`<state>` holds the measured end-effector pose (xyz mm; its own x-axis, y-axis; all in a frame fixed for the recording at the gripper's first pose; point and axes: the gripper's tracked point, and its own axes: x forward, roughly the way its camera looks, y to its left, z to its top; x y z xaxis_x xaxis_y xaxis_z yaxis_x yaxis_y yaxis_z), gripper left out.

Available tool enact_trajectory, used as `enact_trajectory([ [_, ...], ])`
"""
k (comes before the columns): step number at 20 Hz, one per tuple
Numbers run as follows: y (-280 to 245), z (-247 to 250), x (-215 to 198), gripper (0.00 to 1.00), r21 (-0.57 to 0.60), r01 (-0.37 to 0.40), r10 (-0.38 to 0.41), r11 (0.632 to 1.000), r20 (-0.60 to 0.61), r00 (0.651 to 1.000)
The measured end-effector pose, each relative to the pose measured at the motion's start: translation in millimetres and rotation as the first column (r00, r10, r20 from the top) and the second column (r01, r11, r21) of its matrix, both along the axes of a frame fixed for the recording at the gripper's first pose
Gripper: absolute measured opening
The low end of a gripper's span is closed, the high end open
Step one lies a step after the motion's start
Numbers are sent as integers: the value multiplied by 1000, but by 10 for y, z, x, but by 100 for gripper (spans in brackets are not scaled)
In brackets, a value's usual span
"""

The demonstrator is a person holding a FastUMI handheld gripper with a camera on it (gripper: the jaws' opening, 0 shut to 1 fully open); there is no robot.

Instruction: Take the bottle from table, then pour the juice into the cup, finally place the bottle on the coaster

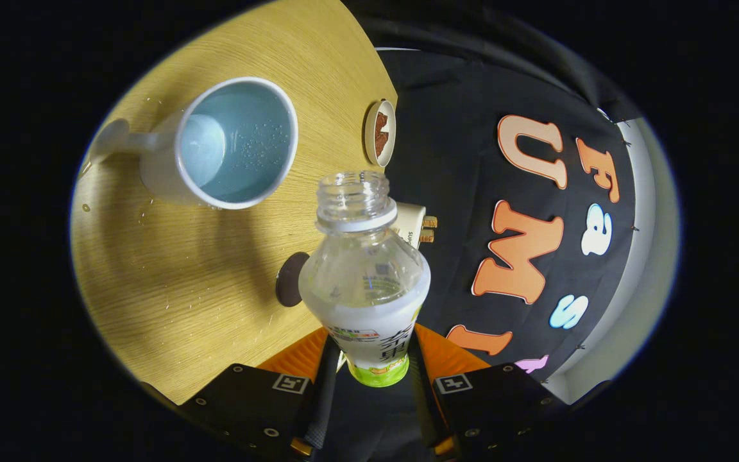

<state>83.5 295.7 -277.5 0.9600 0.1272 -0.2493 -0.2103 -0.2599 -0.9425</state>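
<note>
Gripped between the two fingers of the gripper point(374, 366) sits the bottle point(366, 276), both fingers pressing its labelled lower half from either side. Its cap is off and the clear neck points away from the fingers; the transparent upper part looks empty. The white wrap label carries dark printed characters, a small coloured strip and a green band at the base, but the print is too small and warped to read.

Beyond the bottle's left shoulder the cup point(228, 144) stands on the table point(177, 276), a white mug with a pale blue inside and its handle pointing away from the bottle. Droplets cling to its inner wall. Whether liquid lies in it I cannot tell.

Just beside the bottle's left flank, partly hidden by it, lies the coaster point(289, 279), a dark round disc flat on the wood. Behind the bottle's neck a small white box point(411, 221) shows, with a few letters on it, too cut off to read. Farther beyond, near the table's edge, stands a small round dish point(380, 133) holding something brown.

Light wood grain, flecked with water drops, covers the tabletop. Black cloth hangs to the bottle's right.
</note>
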Motion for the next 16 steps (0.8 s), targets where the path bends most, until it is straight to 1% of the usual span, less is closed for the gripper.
enact_trajectory([
  [16, 56, -45, -19, 57, -97, -59, 57, 994, -22, 998],
])
